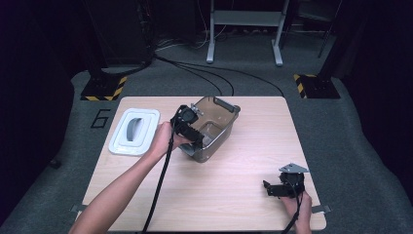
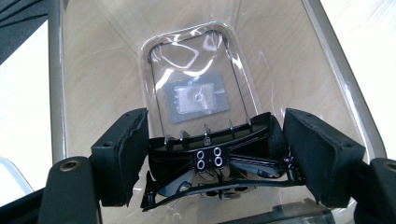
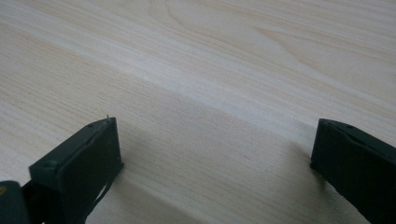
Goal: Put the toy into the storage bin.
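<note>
Inside container (image 1: 214, 129), left claw (image 2: 212, 156) half-open.

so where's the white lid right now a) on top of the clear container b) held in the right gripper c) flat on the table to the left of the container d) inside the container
c: in the high view the white lid lies flat on the table, left of the clear container and apart from it, while the left gripper is at the container's rim.

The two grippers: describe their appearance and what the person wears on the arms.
Both the left gripper and right gripper are black with flat padded jaws; a black cable trails from each, and a grey three-cornered plate tops the right one. Forearms show no sleeves.
</note>
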`<state>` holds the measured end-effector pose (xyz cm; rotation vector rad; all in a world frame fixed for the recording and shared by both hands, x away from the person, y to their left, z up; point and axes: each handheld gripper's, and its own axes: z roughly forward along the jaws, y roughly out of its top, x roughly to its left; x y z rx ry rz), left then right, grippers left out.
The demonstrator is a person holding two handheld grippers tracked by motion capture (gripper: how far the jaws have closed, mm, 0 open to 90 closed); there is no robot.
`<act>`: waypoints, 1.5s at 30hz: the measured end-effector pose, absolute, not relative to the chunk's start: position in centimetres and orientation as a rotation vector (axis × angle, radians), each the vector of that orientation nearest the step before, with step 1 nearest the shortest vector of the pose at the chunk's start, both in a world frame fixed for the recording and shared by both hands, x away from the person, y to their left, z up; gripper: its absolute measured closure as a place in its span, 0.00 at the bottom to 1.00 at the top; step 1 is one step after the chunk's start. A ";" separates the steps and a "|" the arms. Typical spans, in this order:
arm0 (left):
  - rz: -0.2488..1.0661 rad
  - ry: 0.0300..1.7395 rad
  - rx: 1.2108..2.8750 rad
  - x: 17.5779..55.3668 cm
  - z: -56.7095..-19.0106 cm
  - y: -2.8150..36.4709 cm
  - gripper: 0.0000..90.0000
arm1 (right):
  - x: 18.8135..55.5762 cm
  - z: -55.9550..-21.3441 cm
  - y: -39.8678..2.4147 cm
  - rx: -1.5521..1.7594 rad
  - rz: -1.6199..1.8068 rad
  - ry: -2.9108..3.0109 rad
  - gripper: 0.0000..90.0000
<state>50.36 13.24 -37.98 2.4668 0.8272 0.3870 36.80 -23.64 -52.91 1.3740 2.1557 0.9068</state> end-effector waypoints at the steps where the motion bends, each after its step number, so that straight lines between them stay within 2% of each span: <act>1: 0.387 0.820 2.471 50.3 -38.0 13.2 0.27 | 36.8 -52.9 -23.6 1.373 0.908 2.157 0.01; 37: 0.331 0.818 2.436 50.4 -37.5 13.9 0.16 | 36.8 -52.9 -23.6 1.374 0.907 2.156 0.01; 45: 0.328 0.846 2.390 50.2 -36.4 15.1 0.09 | 36.8 -52.9 -23.6 1.374 0.907 2.156 0.01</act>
